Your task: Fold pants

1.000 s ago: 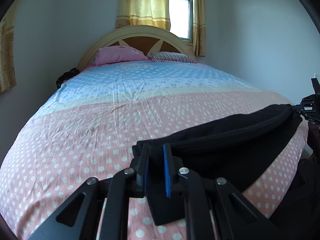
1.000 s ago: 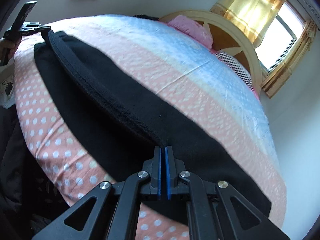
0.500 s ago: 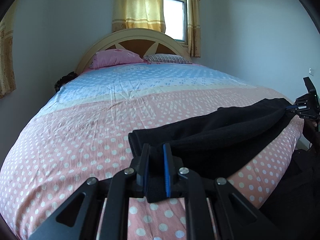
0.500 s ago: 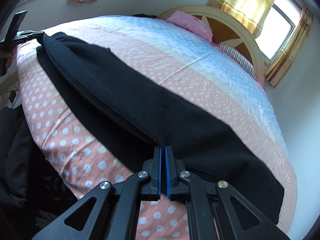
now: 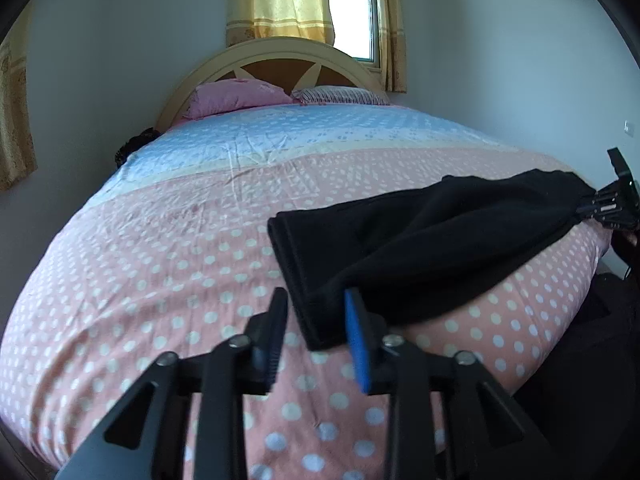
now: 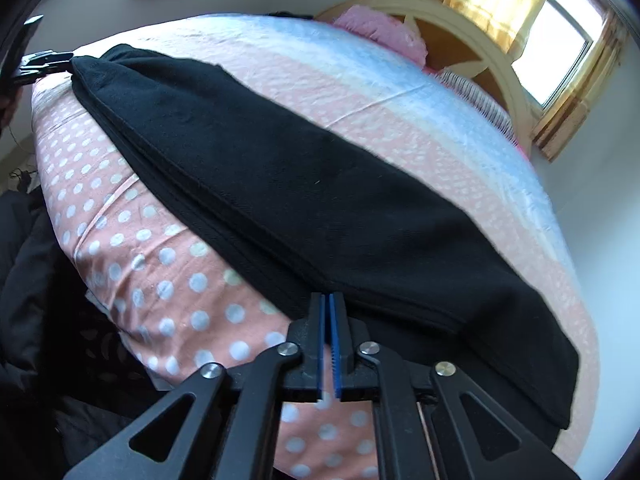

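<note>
Left gripper [image 5: 316, 332]: black linkage, blue-padded jaws, which have just been opening and now stand apart, with the near corner of the black fleece pants [image 6: 304, 184] lying loose between them, pads clear of the cloth. Right gripper [image 6: 329, 344]: jaws have just been parting too, down to a narrow slit; whether any cloth is in that slit cannot be made out.

The pants lie doubled lengthwise across the foot of the pink, white-dotted bedsheet [image 5: 160, 264], stretched between both tools.

Judgement: this is the release after laying the fold. It is done well by backing both tools straight out (low, no sideways drag) so the stacked edges stay aligned.

Hidden: the pants' lower right end runs behind the right gripper's linkage.
</note>
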`<state>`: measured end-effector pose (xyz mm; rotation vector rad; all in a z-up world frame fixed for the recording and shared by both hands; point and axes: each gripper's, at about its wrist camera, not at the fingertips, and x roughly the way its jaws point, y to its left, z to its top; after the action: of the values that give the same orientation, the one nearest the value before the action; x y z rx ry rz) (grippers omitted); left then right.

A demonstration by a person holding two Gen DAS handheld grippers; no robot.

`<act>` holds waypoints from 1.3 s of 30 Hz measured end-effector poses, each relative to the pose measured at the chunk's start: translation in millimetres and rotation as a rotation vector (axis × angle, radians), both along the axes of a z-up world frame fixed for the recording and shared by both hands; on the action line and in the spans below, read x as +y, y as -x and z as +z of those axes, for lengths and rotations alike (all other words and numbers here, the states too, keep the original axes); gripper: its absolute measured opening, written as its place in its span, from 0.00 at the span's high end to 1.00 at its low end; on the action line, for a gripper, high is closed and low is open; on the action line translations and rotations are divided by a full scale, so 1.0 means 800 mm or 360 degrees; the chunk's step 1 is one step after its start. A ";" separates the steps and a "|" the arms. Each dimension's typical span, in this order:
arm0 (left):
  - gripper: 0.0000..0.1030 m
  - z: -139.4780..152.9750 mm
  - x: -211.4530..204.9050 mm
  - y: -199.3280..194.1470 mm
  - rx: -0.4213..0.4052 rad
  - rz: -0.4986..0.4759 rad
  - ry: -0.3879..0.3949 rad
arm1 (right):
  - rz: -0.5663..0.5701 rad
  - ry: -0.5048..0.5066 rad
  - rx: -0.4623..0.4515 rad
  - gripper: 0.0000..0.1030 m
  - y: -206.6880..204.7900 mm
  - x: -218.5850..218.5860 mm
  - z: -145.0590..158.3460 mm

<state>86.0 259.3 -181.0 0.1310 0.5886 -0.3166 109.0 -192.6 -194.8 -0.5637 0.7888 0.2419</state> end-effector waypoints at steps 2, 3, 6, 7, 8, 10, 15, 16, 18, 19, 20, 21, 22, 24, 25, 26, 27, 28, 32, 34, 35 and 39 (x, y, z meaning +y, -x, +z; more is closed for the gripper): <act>0.43 0.005 0.017 0.012 -0.0017 0.0062 -0.0021 | -0.0007 -0.0070 -0.0008 0.52 0.003 -0.003 0.008; 0.43 0.008 0.027 0.016 -0.0018 0.0103 -0.0017 | 0.0001 -0.0114 -0.0017 0.48 0.004 -0.002 0.013; 0.43 0.016 0.063 0.023 -0.0010 0.0265 0.0067 | 0.0036 -0.0144 -0.0044 0.48 0.006 0.012 0.020; 0.43 0.018 0.070 0.022 -0.0009 0.0297 0.0116 | 0.0098 -0.0132 -0.0063 0.48 0.005 0.036 0.022; 0.43 0.022 0.074 0.021 -0.0018 0.0318 0.0162 | 0.0098 -0.0132 -0.0063 0.48 0.005 0.036 0.022; 0.43 0.028 0.064 0.010 -0.0041 0.0327 0.0190 | 0.0188 -0.0127 -0.0076 0.48 0.002 0.069 0.022; 0.44 0.023 0.015 -0.060 0.0176 0.0226 0.0237 | 0.0330 -0.0081 -0.0127 0.48 -0.002 0.128 0.018; 0.45 0.020 0.008 -0.073 0.0219 0.0227 0.0229 | 0.0363 -0.0109 -0.0130 0.48 -0.001 0.139 0.019; 0.46 0.013 -0.003 -0.098 0.0279 0.0203 0.0228 | 0.0373 -0.0128 -0.0127 0.48 -0.001 0.142 0.019; 0.46 0.010 -0.006 -0.108 0.0310 0.0209 0.0216 | 0.0378 -0.0144 -0.0126 0.48 0.000 0.144 0.018; 0.47 0.007 -0.008 -0.118 0.0348 0.0225 0.0199 | 0.0378 -0.0151 -0.0126 0.48 -0.001 0.142 0.018; 0.48 0.003 -0.010 -0.126 0.0390 0.0220 0.0209 | 0.0370 -0.0157 -0.0128 0.48 -0.001 0.140 0.016; 0.59 -0.002 -0.010 -0.132 0.0434 0.0221 0.0222 | 0.0370 -0.0157 -0.0128 0.48 -0.001 0.140 0.016; 0.79 -0.005 -0.013 -0.135 0.0473 0.0194 0.0263 | 0.0347 -0.0182 -0.0119 0.48 -0.003 0.138 0.013; 0.85 -0.003 -0.016 -0.134 0.0458 0.0190 0.0240 | 0.0340 -0.0188 -0.0119 0.48 -0.004 0.136 0.013; 0.91 -0.001 -0.020 -0.133 0.0454 0.0179 0.0210 | 0.0327 -0.0196 -0.0123 0.48 -0.006 0.135 0.014; 0.92 0.002 -0.022 -0.131 0.0444 0.0167 0.0209 | 0.0316 -0.0204 -0.0125 0.48 -0.007 0.135 0.014; 0.92 0.007 -0.023 -0.132 0.0425 0.0165 0.0222 | 0.0307 -0.0220 -0.0121 0.48 -0.008 0.134 0.014; 0.93 0.032 -0.009 -0.133 0.0310 0.0219 0.0315 | 0.0299 -0.0228 -0.0100 0.48 -0.012 0.134 0.008; 0.92 0.027 -0.009 -0.143 0.0321 0.0244 0.0266 | 0.0299 -0.0229 -0.0085 0.48 -0.013 0.137 0.004; 0.92 0.018 -0.016 -0.150 0.0349 0.0248 0.0189 | 0.0303 -0.0241 -0.0078 0.48 -0.013 0.138 0.002; 0.88 -0.010 -0.026 -0.161 0.0361 0.0284 0.0075 | 0.0332 -0.0275 -0.0045 0.48 -0.019 0.146 0.000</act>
<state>214.7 238.1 -189.4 -0.0036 0.8117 -0.1724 124.5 -75.5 -195.1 -0.4850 0.6741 0.4882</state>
